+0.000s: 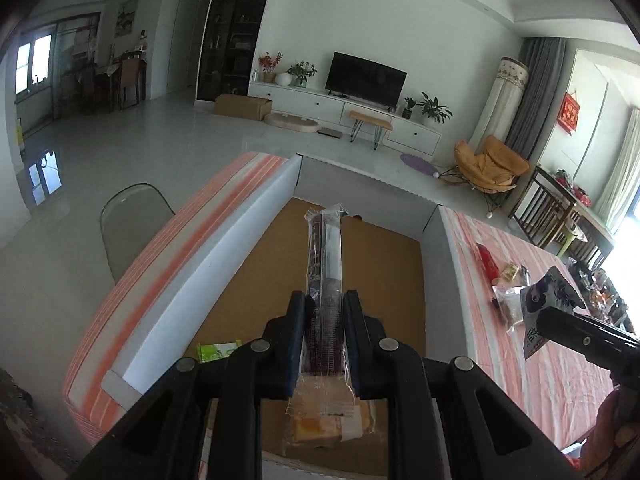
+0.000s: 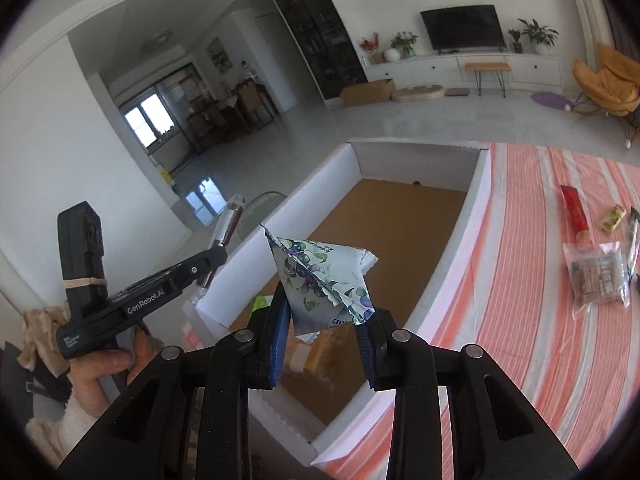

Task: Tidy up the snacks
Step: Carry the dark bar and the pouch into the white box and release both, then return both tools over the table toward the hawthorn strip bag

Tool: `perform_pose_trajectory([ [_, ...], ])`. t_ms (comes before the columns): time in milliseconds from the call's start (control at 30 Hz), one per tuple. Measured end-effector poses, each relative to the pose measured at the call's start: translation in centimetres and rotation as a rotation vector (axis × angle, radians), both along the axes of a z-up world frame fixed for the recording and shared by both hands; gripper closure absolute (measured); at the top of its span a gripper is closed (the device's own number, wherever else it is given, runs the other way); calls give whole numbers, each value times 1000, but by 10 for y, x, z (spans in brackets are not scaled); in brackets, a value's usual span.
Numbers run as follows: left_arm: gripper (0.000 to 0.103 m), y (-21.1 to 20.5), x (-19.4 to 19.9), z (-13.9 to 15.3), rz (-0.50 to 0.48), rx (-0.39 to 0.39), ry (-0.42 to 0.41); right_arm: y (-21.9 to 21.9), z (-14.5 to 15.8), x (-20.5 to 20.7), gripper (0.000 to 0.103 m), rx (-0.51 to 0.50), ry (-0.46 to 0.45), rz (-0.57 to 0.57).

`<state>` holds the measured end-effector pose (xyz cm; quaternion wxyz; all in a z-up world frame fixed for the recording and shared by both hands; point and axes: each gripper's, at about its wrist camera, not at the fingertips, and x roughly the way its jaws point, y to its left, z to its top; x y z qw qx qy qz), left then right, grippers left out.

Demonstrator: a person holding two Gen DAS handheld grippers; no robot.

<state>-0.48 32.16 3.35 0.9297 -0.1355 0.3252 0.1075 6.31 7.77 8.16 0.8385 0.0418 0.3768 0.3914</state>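
Observation:
In the left wrist view my left gripper [image 1: 324, 304] is shut on a long dark snack stick [image 1: 325, 248] in a clear wrapper, above the white-walled box [image 1: 240, 260] with a brown floor. The right wrist view shows the same left gripper [image 2: 218, 256] at the left, the stick [image 2: 230, 224] poking out past the box wall [image 2: 460, 248]. My right gripper [image 2: 322, 320] holds a white and blue floral packet [image 2: 320, 276] between both pads over the box's near end. From the left wrist view, the right gripper [image 1: 560, 320] and the packet [image 1: 548, 296] show at the right.
In the box lie a green packet [image 2: 260, 302] and a yellow cake in clear wrap [image 1: 328, 420]. On the striped cloth to the right lie a red bar [image 2: 574, 216], a clear bag of brown snacks [image 2: 598, 276] and a small pale packet [image 2: 612, 218]. A grey chair [image 1: 132, 224] stands left of the table.

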Motion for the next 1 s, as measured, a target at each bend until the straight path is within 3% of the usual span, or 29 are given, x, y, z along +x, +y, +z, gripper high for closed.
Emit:
perform_pose_trajectory([
  [33, 59, 0, 4, -7, 33, 47, 17, 10, -6, 6, 27, -33, 5, -6],
  [67, 19, 1, 7, -13, 65, 80, 26, 16, -11, 9, 24, -72, 12, -20],
  [100, 6, 1, 6, -17, 94, 97, 20, 17, -15, 9, 25, -106, 0, -44],
  [133, 0, 0, 2, -20, 112, 100, -8, 12, -19, 6, 25, -132, -30, -62],
  [233, 0, -15, 4, -24, 59, 115, -1, -22, -39, -6, 25, -223, -130, -158],
  [300, 0, -36, 10, -18, 2, 105, 8, -57, -60, -6, 25, -286, -142, -261],
  [500, 0, -124, 9, 14, -212, 41, -59, -192, -136, 19, 25, -450, 12, -658],
  [667, 0, -225, 14, 31, -464, 30, -73, -278, -156, 18, 25, -505, 75, -877],
  [833, 0, -313, 43, -9, -612, 36, 43, -307, -165, 7, 25, -505, 84, -964],
  [933, 0, -344, 70, -48, -605, 84, 114, -314, -164, 9, 25, -457, 96, -969],
  [1000, 0, -354, 85, -70, -564, 158, 113, -315, -167, 12, 25, -452, 111, -975],
])
